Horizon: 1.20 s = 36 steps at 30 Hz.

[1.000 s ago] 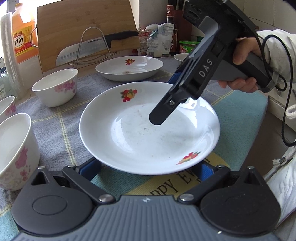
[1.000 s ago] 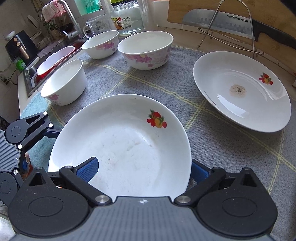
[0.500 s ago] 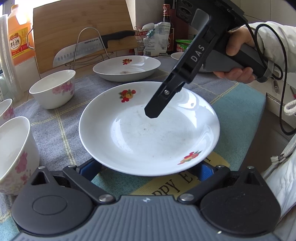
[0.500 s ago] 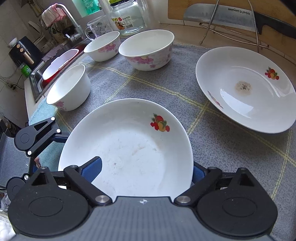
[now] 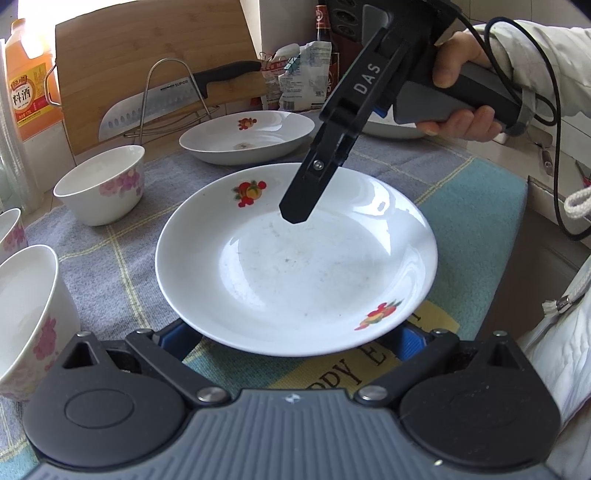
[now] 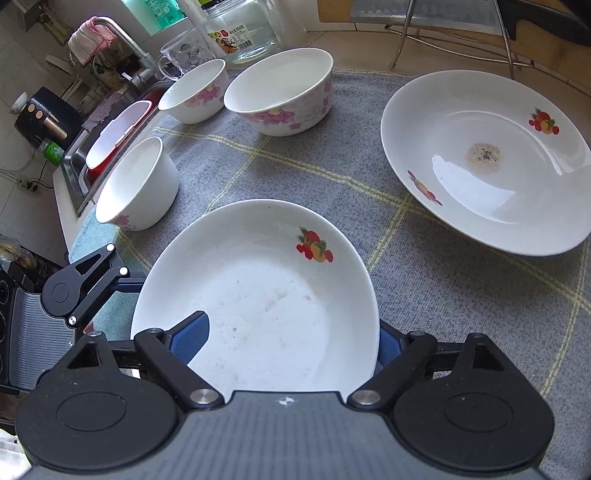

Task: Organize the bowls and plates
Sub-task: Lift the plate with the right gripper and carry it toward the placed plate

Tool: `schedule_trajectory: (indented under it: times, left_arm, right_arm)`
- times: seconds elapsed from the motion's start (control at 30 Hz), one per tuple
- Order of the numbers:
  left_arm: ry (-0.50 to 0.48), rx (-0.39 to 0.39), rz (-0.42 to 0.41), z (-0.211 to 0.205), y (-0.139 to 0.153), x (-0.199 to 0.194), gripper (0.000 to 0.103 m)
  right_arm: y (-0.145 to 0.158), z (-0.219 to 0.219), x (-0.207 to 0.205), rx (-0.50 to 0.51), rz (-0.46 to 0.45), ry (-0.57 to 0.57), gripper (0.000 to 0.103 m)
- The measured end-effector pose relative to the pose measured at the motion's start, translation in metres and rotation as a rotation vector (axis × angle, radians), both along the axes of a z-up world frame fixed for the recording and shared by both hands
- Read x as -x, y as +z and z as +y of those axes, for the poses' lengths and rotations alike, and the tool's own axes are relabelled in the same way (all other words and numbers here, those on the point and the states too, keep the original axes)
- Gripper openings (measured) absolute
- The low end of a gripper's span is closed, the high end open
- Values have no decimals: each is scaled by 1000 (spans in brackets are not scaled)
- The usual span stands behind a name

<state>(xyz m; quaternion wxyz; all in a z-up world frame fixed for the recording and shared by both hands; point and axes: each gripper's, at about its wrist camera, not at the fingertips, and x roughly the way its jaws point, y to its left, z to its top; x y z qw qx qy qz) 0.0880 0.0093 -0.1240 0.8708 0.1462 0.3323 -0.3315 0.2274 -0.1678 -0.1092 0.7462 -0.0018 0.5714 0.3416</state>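
Note:
A white plate with fruit prints (image 5: 295, 258) (image 6: 266, 295) lies on the grey checked cloth (image 6: 295, 166). My right gripper (image 6: 290, 334) straddles its rim. One blue pad (image 6: 192, 336) hangs over the inside and the other (image 6: 388, 341) is outside the rim. Its jaws are closing and neither pad presses the plate. In the left wrist view its black finger (image 5: 306, 188) slants down over the plate. My left gripper (image 5: 293, 343) is open wide, its fingertips hidden under the plate's near rim. A second fruit plate (image 6: 480, 162) (image 5: 247, 136) lies beyond.
Three flowered bowls (image 6: 136, 184) (image 6: 192, 92) (image 6: 280, 92) stand toward the sink (image 6: 79, 173). A knife on a wire rack (image 5: 159, 107), a cutting board (image 5: 147, 48), a yellow bottle (image 5: 26, 81) and a glass jar (image 6: 240, 33) line the back. A person's hand (image 5: 458, 70) holds the right gripper.
The right gripper's jaws have narrowed around the plate's rim and it has tilted a little. The plate and my left gripper stayed put.

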Motion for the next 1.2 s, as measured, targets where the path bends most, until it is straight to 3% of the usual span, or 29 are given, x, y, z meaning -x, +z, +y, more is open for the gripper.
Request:
schedule_trajectory:
  times: [0.57,1.2]
  left_arm:
    - [-7,-2,10,-2,10,-3,101]
    - [-73,-3,-10,-47,33,-12,101]
  right_arm:
    - [10,-5,3,3,-13,7,94]
    - [33,-61,11,-2,-66,-60,94]
